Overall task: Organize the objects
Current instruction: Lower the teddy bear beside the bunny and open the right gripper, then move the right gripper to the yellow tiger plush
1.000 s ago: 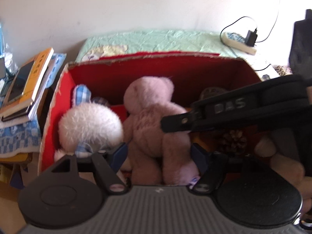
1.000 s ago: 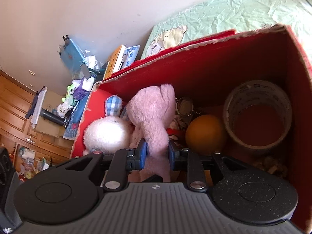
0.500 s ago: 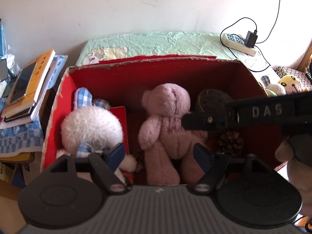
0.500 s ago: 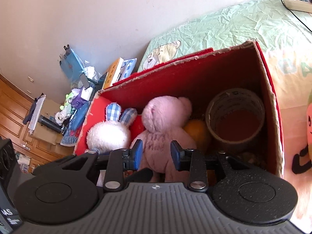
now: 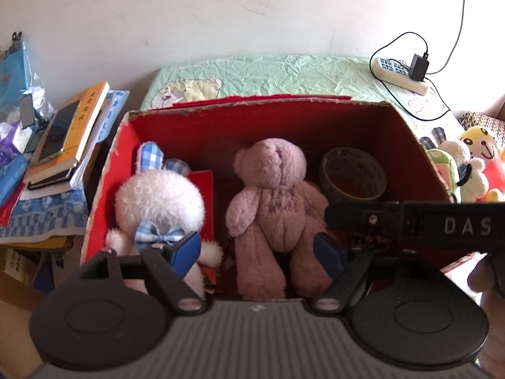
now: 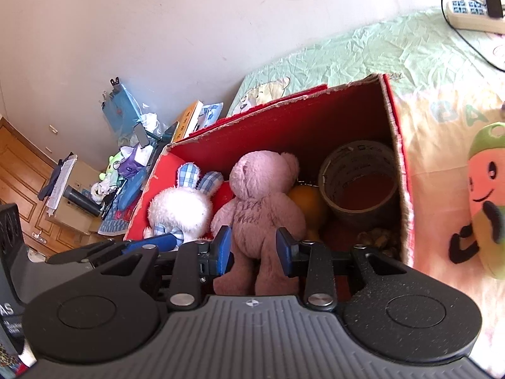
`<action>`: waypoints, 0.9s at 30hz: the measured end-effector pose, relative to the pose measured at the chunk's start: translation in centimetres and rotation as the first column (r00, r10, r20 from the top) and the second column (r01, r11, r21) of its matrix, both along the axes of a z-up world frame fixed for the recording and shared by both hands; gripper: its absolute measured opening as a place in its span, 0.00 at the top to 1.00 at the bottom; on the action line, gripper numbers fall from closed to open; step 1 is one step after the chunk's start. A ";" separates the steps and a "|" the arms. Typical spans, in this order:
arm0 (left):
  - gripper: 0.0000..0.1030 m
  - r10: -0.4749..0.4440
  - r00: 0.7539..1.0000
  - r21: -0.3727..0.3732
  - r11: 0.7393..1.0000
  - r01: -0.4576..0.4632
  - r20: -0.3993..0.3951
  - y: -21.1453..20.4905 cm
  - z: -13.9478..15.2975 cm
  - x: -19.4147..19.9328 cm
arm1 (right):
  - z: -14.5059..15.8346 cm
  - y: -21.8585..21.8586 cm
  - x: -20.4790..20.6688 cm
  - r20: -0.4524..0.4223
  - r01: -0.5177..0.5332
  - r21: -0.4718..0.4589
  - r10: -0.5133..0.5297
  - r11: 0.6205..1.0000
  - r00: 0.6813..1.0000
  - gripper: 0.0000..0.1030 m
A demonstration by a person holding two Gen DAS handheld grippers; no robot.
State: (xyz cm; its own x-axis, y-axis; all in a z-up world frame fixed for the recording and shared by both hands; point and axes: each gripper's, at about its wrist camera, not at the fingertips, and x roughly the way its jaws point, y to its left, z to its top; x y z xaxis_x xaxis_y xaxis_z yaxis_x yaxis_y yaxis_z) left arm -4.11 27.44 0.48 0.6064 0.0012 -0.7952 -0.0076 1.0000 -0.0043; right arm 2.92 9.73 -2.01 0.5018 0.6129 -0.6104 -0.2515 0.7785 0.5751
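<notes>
Two plush toys sit side by side in the red cardboard box (image 5: 121, 170): a pink plush teddy bear (image 5: 274, 208) near the middle and a white fluffy rabbit with blue checked ears (image 5: 159, 202) against the left wall. A brown roll of packing tape (image 5: 353, 173) stands in the far right corner, with an orange ball (image 6: 306, 202) tucked between it and the bear, and what looks like a pine cone (image 6: 375, 237) in front of the roll.

The right gripper (image 6: 254, 249) has just been opening; its jaws stand apart with the bear's legs in the gap between them, the blue pads clear of the plush as far as the right wrist view shows. The left gripper (image 5: 260, 252) has also just been opening, and its jaws are spread wider, straddling the bear's lower body without pressing it.

The bear lies straight ahead of both grippers and below them, its long axis running from legs nearest the jaws to head toward the far wall. The bear seems placed, so the next pick likely lies outside the box, where a green and orange plush toy (image 6: 486, 214) rests on the bed (image 6: 378, 50), nearer the right gripper.
</notes>
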 end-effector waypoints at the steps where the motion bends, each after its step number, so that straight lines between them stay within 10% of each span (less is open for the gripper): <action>1: 0.22 0.003 1.000 0.004 1.000 -0.003 0.003 -0.2 0.2 -0.1 | 0.1 -0.2 -0.2 0.003 0.000 0.001 0.000 1.000 1.000 0.66; 27: 0.19 -0.062 0.993 0.051 0.997 0.058 0.096 -13.3 5.0 -3.0 | 2.7 -13.5 -4.8 0.044 0.062 0.116 -0.067 0.991 0.997 0.65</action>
State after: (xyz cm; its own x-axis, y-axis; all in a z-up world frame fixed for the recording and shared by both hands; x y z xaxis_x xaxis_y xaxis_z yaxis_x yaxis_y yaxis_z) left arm -7.10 14.18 5.46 0.6809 -0.0007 -0.7324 0.0504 0.9977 0.0458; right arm -1.89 -3.74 0.70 0.5696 0.6427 -0.5124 -0.2322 0.7238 0.6497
